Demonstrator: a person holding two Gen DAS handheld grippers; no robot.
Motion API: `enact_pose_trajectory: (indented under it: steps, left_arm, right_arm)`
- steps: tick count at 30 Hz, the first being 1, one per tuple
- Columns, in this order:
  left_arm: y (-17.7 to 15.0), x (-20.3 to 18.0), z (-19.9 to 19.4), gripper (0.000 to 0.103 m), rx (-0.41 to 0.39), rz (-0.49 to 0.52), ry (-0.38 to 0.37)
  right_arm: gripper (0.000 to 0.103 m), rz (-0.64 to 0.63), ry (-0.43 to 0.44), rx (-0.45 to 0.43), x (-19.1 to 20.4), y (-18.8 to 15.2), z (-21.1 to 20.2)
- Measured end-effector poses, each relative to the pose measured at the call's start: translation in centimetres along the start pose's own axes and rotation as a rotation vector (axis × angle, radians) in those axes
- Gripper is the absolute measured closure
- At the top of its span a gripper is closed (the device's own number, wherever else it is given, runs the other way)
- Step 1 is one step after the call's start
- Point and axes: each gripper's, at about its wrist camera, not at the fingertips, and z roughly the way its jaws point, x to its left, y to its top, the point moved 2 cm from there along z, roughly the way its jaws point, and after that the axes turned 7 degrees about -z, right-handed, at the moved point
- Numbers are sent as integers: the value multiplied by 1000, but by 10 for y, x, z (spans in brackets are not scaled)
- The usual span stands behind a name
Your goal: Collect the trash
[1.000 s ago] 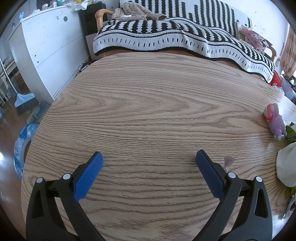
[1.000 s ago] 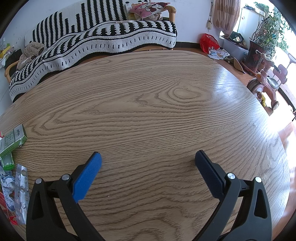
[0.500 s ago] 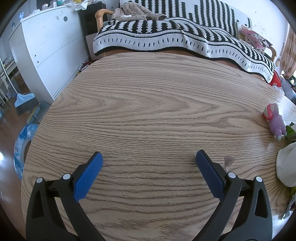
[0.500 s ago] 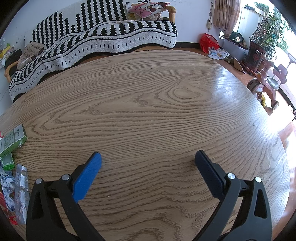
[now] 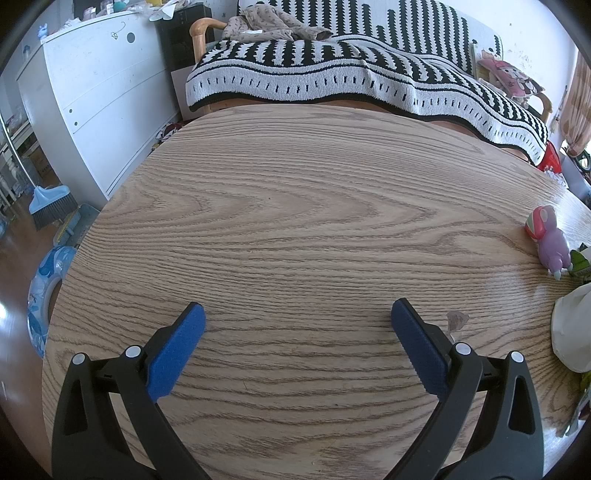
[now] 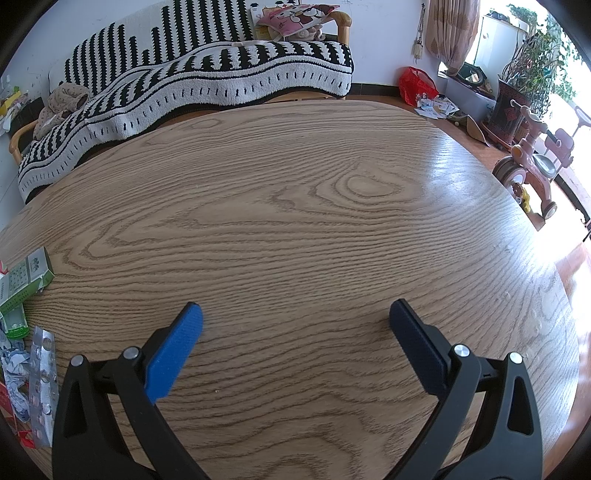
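The wood-grain worktop point(image 6: 295, 221) carries a green box point(image 6: 26, 280) and blister packs point(image 6: 42, 384) at nine o'clock.

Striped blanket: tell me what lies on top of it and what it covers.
On the striped blanket lie a crumpled beige garment and a cartoon cushion. It drapes a wooden-armed sofa; the seat is hidden.
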Motion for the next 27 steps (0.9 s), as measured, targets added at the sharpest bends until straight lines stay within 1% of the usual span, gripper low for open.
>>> enact_pose_trajectory:
  steps: [3,5,7,9,10,11,13,14,16,20,22,24,27]
  left_arm:
    - [0,0,0,6,-1,-3,1]
    - [0,-2,-2,6,14,4,-1]
    - [1,-10,-13,6,1,17,0]
    - [4,-19,-30,6,-39,31,-7]
    - [3,-26,-40,6,-49,29,-24]
    - [3,-35,-53,6,-57,21,-60]
    - [1,-52,-71,6,-63,19,-124]
    - [-2,-65,-83,6,-62,34,-154]
    - [-11,-87,-100,6,-66,75,-189]
    - [-34,-135,-133,6,-86,184,-238]
    - [-43,-154,-145,6,-92,219,-250]
    - [-52,-168,-152,6,-88,247,-266]
    - [-56,-177,-154,6,-76,254,-276]
  right_arm:
    - [6,-2,-6,0,1,-1,-1]
    - [6,2,-26,11,3,-2,-4]
    - [6,5,-27,0,10,-2,-11]
    - [6,-8,-22,-32,22,0,-35]
    - [6,-22,-15,-46,32,1,-45]
    - [6,-44,-5,-64,45,1,-59]
    - [6,-100,27,-103,74,-1,-92]
    - [6,-126,41,-120,88,-2,-106]
    - [6,-161,76,-150,112,-4,-131]
    - [6,-215,217,-232,167,-13,-190]
    - [6,-257,264,-261,195,-21,-212]
    - [6,-299,303,-264,218,-29,-224]
    - [6,-339,337,-254,246,-40,-233]
